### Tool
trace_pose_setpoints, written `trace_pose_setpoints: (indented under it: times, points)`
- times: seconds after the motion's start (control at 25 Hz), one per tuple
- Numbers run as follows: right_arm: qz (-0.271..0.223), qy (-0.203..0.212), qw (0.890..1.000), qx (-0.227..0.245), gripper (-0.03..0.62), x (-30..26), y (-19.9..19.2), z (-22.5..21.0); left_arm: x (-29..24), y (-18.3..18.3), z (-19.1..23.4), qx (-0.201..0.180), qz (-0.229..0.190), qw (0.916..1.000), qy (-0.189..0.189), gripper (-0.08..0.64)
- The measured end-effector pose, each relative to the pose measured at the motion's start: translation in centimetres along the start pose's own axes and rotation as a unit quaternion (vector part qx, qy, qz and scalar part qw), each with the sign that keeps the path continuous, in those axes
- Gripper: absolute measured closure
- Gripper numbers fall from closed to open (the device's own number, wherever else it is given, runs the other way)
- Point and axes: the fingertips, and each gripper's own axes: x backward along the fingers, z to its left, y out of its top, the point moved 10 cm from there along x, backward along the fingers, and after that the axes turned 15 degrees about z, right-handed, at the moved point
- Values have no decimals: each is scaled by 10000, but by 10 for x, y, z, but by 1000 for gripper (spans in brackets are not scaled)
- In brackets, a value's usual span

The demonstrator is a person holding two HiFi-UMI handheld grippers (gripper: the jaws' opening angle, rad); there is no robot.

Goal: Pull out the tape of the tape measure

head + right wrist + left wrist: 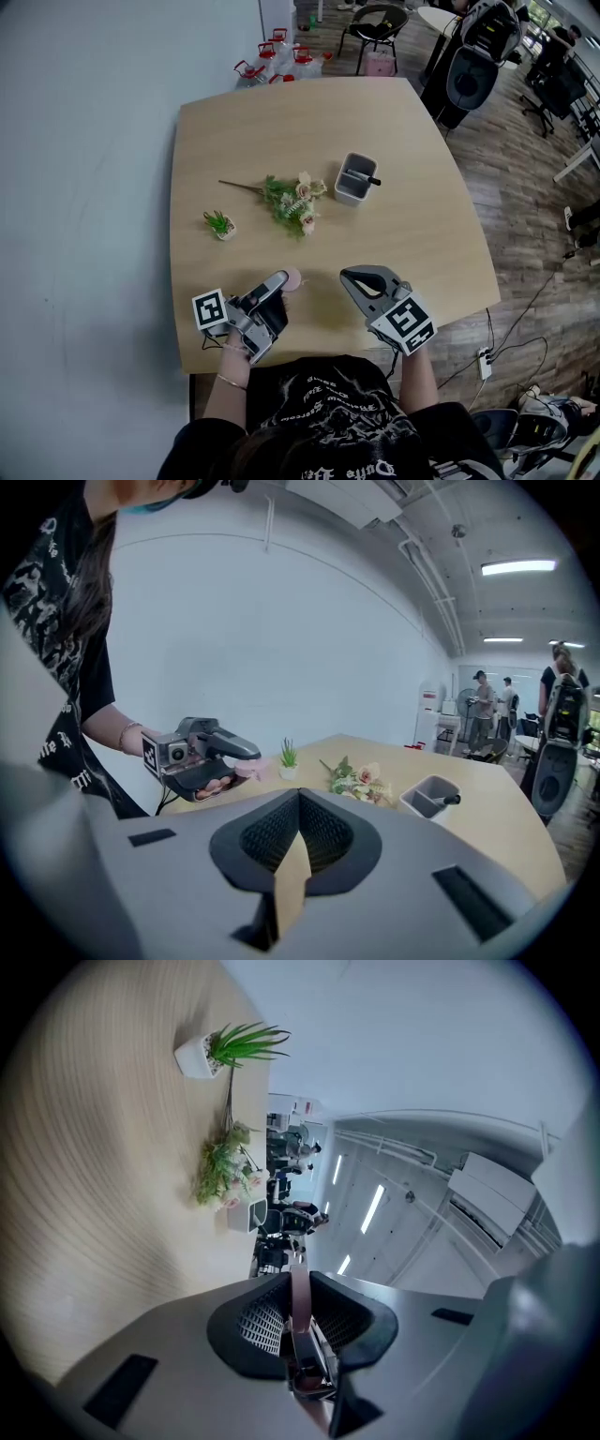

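A small pink tape measure sits at the tip of my left gripper, near the table's front edge. In the left gripper view it shows as a pinkish-brown body with that gripper shut on it. My right gripper hangs a short way to its right, jaws shut. A narrow tan strip shows between the jaws of the right gripper in its own view. Whether that is tape I cannot tell, and I see no tape running to the tape measure.
On the tan table lie a spray of artificial flowers, a small potted plant and a grey holder with a black pen. A pale wall runs along the left. Chairs and red-capped bottles stand beyond the far edge.
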Motion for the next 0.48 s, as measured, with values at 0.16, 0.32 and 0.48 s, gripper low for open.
trace_pose_setpoints:
  times: [0.16, 0.32, 0.48]
  points:
    - [-104, -181, 9995, -254, 581, 12, -7, -13, 11, 5, -1, -26, -143, 9999, -88, 489]
    - [-204, 147, 9996, -154, 580, 11, -2, -8, 15, 8, -5, -90, -156, 9997, -188, 491]
    - [-90, 750, 9969, 238, 571, -11, 11, 10, 8, 6, -8, -130, 104, 9997, -192, 491]
